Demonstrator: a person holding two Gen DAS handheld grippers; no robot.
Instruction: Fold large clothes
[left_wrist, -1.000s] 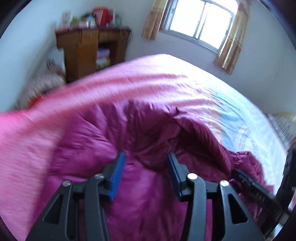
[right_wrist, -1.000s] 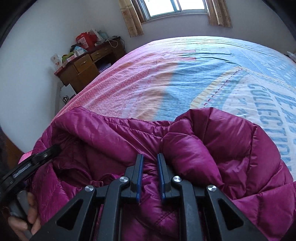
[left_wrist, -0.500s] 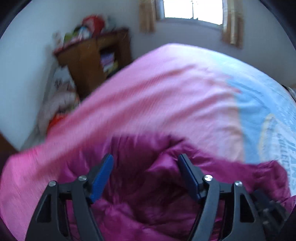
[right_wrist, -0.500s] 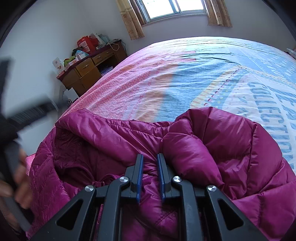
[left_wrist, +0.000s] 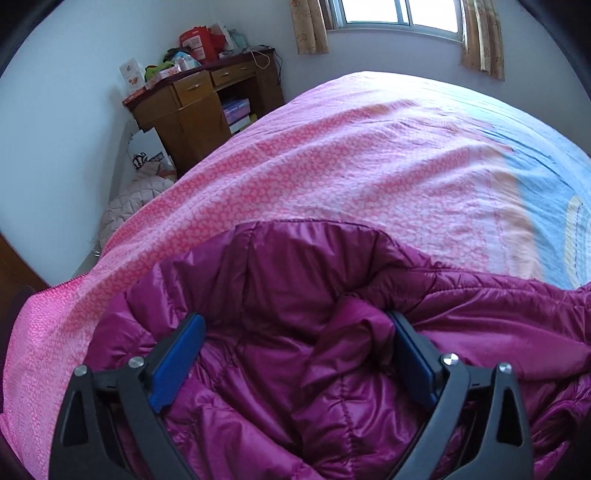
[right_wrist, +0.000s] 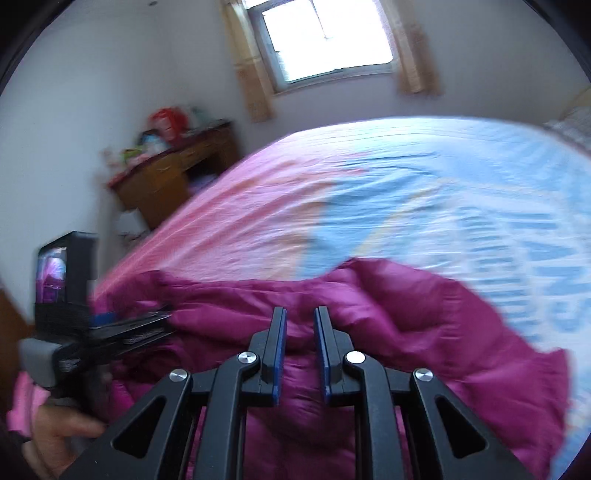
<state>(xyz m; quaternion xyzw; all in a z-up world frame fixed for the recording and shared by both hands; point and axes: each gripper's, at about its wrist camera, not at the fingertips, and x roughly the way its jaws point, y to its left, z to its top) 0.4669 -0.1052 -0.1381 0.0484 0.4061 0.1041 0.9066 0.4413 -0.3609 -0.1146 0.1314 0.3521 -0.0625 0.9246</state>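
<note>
The left gripper (left_wrist: 295, 349), swinging and blurred half a second ago, now sits steady with its blue-padded jaws spread wide, straddling a raised ridge of the magenta quilted puffer jacket (left_wrist: 332, 332) in the lower centre of the frame without pinching it. The right gripper (right_wrist: 300, 350), a second ago nearly closed on a fold, has opened to a narrow gap and its view has blurred; it looks to have let the fabric go. My judgement: one grasp has ended and a new one on the left is being set up. The jacket lies crumpled at the near edge of the pink-and-blue printed bedspread (left_wrist: 369, 166). A cluttered wooden desk (left_wrist: 192, 110) stands upper left, below a curtained window (left_wrist: 399, 16).
</note>
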